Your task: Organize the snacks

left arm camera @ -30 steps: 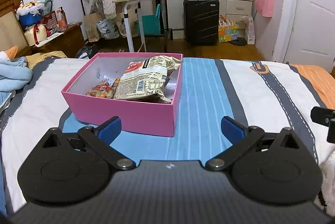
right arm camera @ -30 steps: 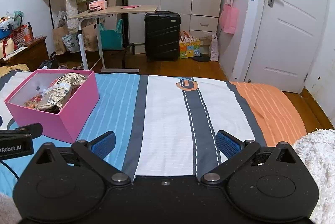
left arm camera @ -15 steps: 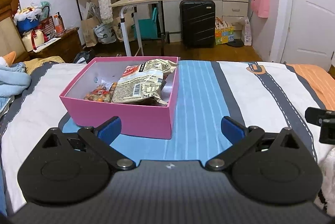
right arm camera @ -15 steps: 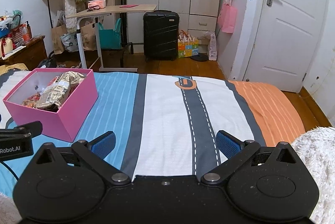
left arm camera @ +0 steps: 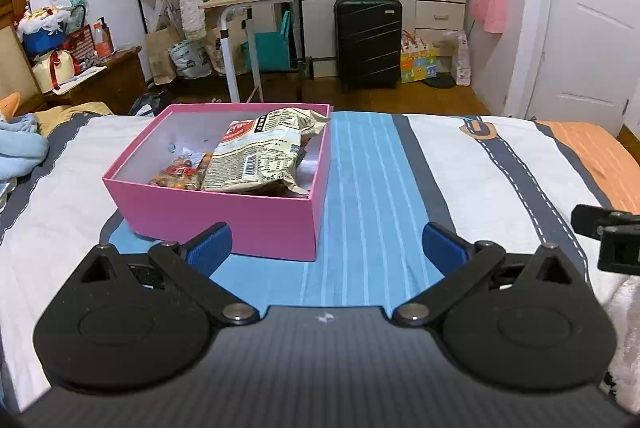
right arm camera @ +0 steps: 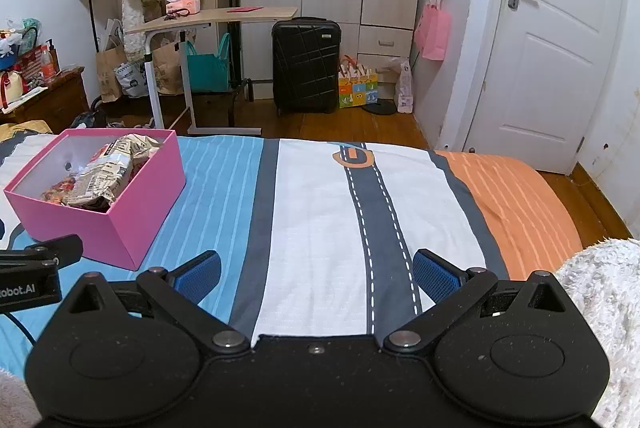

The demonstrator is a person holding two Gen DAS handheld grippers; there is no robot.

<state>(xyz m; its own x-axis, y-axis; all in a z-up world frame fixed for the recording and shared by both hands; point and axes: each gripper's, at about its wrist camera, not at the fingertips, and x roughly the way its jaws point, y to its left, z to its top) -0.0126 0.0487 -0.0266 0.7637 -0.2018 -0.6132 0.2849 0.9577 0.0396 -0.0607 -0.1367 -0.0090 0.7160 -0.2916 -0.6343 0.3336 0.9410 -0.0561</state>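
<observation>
While both tools hover with fingers spread wide and empty, left tool (left arm camera: 326, 242) faces the pink box (left arm camera: 224, 220) of snack bags (left arm camera: 260, 158) on the bed (left arm camera: 380, 188); right tool (right arm camera: 316, 272) sits beside it.

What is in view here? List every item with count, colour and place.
box: 1, pink, open, on the bed.
large snack bag: 1, cream, inside the box, right side.
small snack pack: 1, orange-red, inside the box, left of the bag.
bedspread: 1, blue, white, grey and orange stripes.
suitcase: 1, black, by the wardrobe.
side table: 1, wood top, behind the bed.
left hand-held gripper: 1, black, blue pads, open.
right hand-held gripper: 1, black, blue pads, open.
</observation>
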